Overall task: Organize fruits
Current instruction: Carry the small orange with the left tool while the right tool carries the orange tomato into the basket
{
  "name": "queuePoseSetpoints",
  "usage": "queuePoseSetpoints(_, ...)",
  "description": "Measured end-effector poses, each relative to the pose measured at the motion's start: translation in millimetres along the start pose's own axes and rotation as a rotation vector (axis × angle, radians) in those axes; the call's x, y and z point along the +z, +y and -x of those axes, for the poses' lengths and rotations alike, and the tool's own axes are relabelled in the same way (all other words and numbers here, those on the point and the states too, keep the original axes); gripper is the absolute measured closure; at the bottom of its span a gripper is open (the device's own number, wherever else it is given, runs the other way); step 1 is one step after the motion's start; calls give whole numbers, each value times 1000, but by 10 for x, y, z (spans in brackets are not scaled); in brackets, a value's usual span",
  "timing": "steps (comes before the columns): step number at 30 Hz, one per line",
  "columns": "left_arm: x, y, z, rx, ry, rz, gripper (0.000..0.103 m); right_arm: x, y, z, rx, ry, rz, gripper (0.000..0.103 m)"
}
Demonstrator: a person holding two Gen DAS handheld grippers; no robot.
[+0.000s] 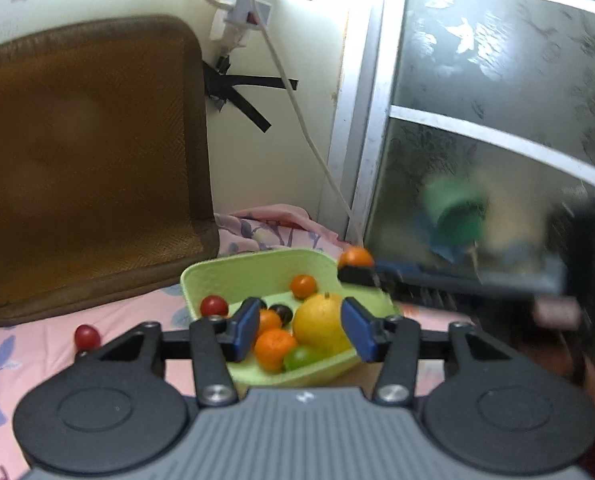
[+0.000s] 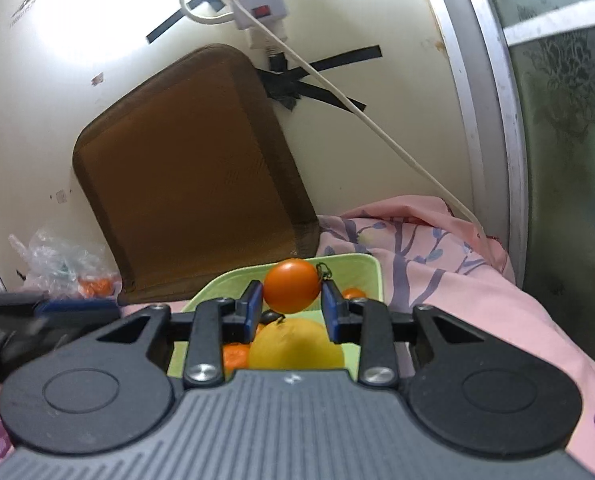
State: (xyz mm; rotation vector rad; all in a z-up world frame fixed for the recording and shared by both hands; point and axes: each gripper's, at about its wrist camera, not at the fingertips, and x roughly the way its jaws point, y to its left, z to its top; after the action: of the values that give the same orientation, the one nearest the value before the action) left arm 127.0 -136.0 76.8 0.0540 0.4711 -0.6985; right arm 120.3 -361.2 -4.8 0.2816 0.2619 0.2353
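Carrying a small round orange tomato (image 2: 292, 286), the right gripper (image 2: 292, 312) pinches it between its two blue pads, above the far half of the shallow pale-green plastic tray (image 2: 361, 266). From the left wrist view the same fruit rides over the tray's far right corner.

Tray sits on a pink floral bedsheet (image 2: 437, 280), near the sheet's far edge where a brown woven cushion (image 2: 193, 168) leans on the wall. Already in the tray: a large yellow citrus (image 1: 321, 324), a mandarin (image 1: 275, 348), a green grape (image 1: 299, 356), a dark grape (image 1: 283, 313), and more small orange and red fruit.

Left gripper (image 1: 301, 330) hangs spread and empty over the tray's near side, pads either side of the yellow citrus without clearly touching it.

One red cherry tomato (image 1: 86, 336) lies loose on the sheet, left of the tray.

Step judged: placing. Advice: lower over the bare far patch, clear of the citrus; part the pads only once low, since round fruit rolls; keep the squeeze light, thin skin likely bruises.
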Motion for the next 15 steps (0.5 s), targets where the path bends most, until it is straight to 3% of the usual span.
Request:
queuePoseSetpoints(3,-245,-56,130,-20,40,-41,34,-59,-33,34,2,-24,3,69)
queuePoseSetpoints(6,-492,-92,101,-20,126,-55,30,-85,-43,-16,8,-11,-6,69)
queuePoseSetpoints(8,-612,-124,31,-32,172,-67,34,-74,-34,-55,8,0,-3,69)
queuePoseSetpoints(10,-683,-162,-57,-59,219,-83,60,-73,-22,-64,3,3,7,69)
queuePoseSetpoints(15,-460,-93,-135,-73,203,-71,63,10,-26,-160,25,42,3,69)
